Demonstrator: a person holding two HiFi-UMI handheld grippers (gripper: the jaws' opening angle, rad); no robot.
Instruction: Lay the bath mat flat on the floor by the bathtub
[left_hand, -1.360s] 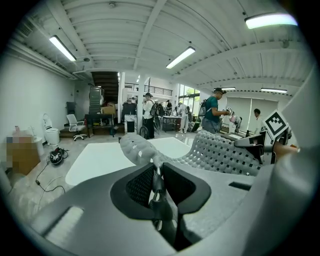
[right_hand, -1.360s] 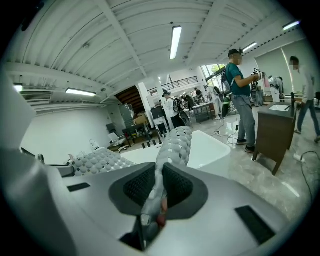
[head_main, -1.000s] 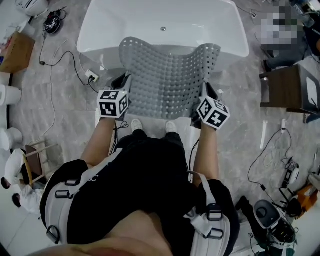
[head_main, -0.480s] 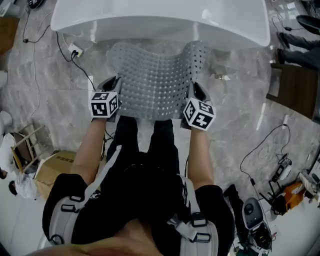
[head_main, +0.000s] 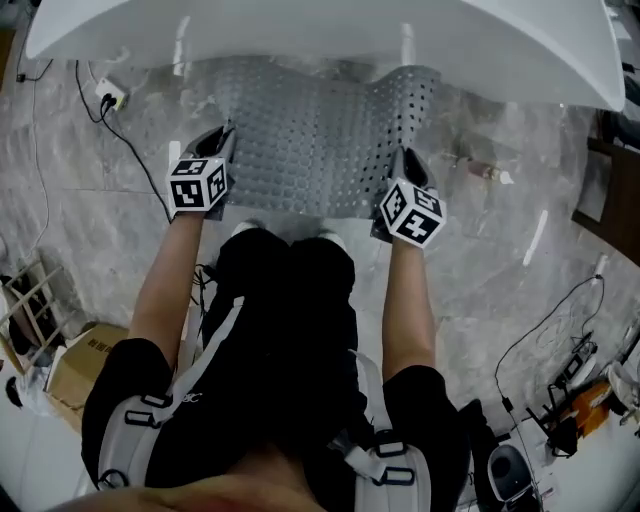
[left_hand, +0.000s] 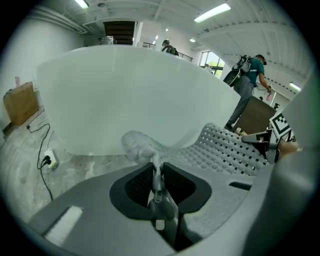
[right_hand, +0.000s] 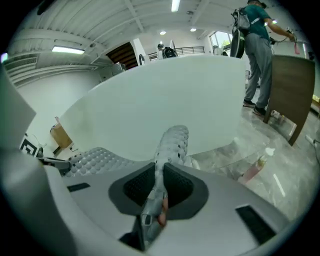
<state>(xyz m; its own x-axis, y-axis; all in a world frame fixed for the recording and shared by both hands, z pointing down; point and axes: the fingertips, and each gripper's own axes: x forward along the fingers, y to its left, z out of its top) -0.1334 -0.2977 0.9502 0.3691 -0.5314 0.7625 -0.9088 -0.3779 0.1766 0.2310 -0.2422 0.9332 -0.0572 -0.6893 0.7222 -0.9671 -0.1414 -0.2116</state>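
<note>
The grey perforated bath mat (head_main: 320, 140) spreads over the marble floor against the white bathtub (head_main: 320, 30), its far right corner still curled up. My left gripper (head_main: 222, 140) holds the mat's near left edge. In the left gripper view the mat's edge (left_hand: 150, 152) stands pinched between the pads of the left gripper (left_hand: 156, 172), whose jaws are opening. My right gripper (head_main: 408, 162) holds the near right edge. In the right gripper view the mat (right_hand: 172, 142) rises as a thin fold from the right gripper (right_hand: 159, 182), which is shut on it. The bathtub wall (left_hand: 135, 95) fills the background.
A power strip with a black cable (head_main: 105, 95) lies left of the mat. A pink bottle (head_main: 480, 168) lies on the floor to the right, near dark wooden furniture (head_main: 612, 190). A cardboard box (head_main: 75, 365) sits behind me at left. A person (right_hand: 260, 50) stands beyond the tub.
Both grippers have carried the mat down from over the tub's rim to the floor beside the tub. My head has leaned forward over it.
</note>
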